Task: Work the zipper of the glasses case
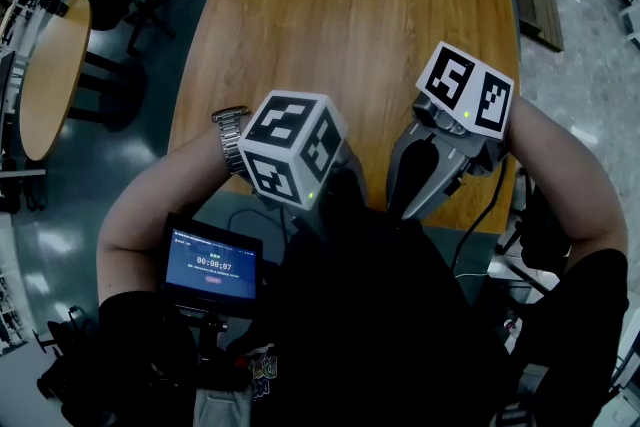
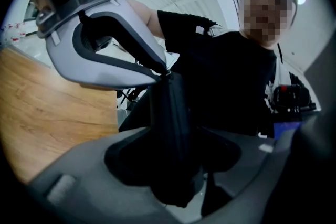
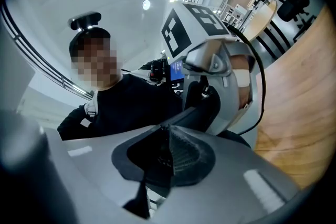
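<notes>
Your left gripper point(image 2: 176, 168) stands spread wide and clamped across the black glasses case point(image 2: 170, 113). The case rises from between its jaws toward 12 o'clock, held in the air near your chest, off the near edge of the wooden table point(image 1: 350, 15). Your right gripper point(image 3: 169, 152) has its ribbed pads pressed nearly together, and its tip meets the top edge of the case.

Handling, as a judgement: the case looks light and semi-stiff under a cloth skin, so a broad clamp across its flat sides should hold without crushing it. The zipper pull will be small and apt to slip. Take it deep in the pads and draw along the seam, not away from it, or the case may twist in your left clamp.

Views compared:
- **Left gripper view:** it alone shows the case whole, with your right gripper coming in from 10 o'clock to touch its top.
- **Right gripper view:** it shows the pads' ribbing and how narrow their gap is. The pull is too small to make out, so a grip on it cannot be confirmed.
- **Head view:** it shows both marker cubes point(image 1: 292, 147) side by side at 6 o'clock of the table. The case is lost against your dark shirt.
</notes>
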Available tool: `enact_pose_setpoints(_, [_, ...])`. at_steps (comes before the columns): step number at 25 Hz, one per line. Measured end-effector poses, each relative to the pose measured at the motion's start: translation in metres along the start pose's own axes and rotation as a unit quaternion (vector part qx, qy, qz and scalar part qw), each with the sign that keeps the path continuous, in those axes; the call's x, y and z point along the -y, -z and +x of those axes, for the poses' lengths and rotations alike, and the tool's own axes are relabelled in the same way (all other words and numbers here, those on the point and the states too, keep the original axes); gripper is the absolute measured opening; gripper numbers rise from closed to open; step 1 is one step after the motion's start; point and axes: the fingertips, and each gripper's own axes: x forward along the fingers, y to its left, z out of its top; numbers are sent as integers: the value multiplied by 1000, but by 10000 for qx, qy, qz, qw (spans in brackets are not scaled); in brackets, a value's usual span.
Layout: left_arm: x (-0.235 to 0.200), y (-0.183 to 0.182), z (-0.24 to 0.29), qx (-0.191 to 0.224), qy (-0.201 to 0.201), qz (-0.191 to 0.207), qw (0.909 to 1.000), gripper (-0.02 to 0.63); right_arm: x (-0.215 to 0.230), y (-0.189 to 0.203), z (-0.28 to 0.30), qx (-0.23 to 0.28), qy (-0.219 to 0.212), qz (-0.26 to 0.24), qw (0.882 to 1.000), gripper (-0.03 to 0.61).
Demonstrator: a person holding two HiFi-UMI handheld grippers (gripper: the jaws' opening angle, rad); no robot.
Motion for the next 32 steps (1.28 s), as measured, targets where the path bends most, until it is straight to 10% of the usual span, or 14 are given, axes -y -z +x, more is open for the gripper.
enact_pose_setpoints(32, [-2,8,0,334,128,-110,9993,265,-2,2,-7,895,266,-217,9954,58])
